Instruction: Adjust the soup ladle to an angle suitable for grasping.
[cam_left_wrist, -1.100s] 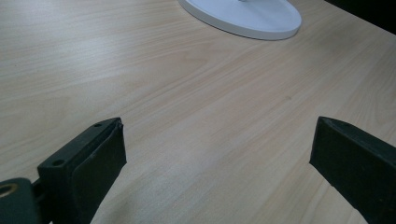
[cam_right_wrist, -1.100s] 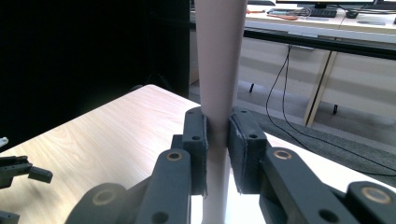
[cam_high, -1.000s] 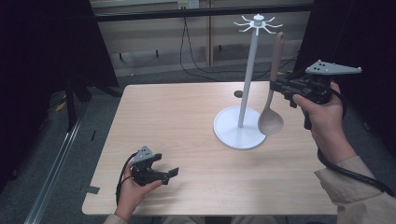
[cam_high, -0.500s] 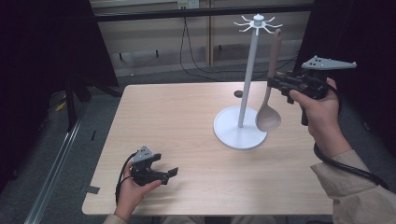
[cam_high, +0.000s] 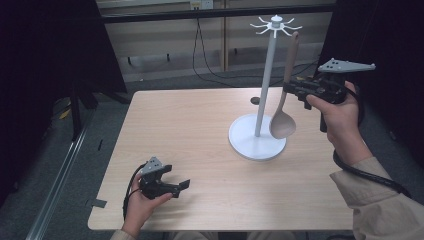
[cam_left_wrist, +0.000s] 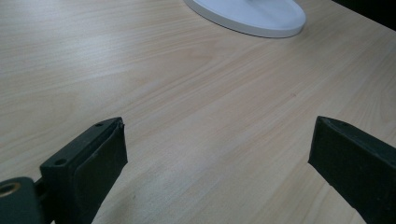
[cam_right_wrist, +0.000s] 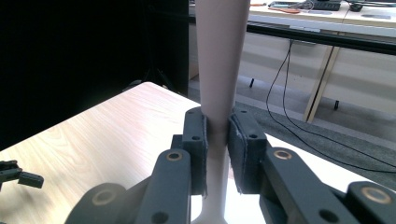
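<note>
Nearest the person, the left gripper (cam_high: 167, 184) rests low over the front left part of the table (cam_high: 200, 140), held in the left hand (cam_high: 141, 204); its two black jaws stand wide apart with bare wood between them, and in the left gripper view (cam_left_wrist: 217, 154) the grain runs in pale, fine streaks across a smooth light laminate. The tabletop is rectangular with rounded corners.

Farther in, right of the middle, a white stand (cam_high: 257, 142) sits on a flat round base, its thin straight pole rising to a small crown of spoke-like hooks (cam_high: 275, 24). The rim of that base shows at the top of the left gripper view (cam_left_wrist: 247, 16).

Just beside the pole, on its right, hangs the wooden spoon (cam_high: 283, 100) (a matte, pale tan piece, bowl down above the base's edge, handle tip up near the hooks). The right gripper (cam_high: 292, 90), raised in the right hand (cam_high: 337, 107), is clamped on the handle; the right gripper view (cam_right_wrist: 217, 144) shows both padded jaws pressing the narrow part of the spoon's handle (cam_right_wrist: 219, 70).

Beyond the table lie grey carpet, trailing black cables (cam_high: 210, 55) and pale wooden panels, with dark curtains at both sides.
</note>
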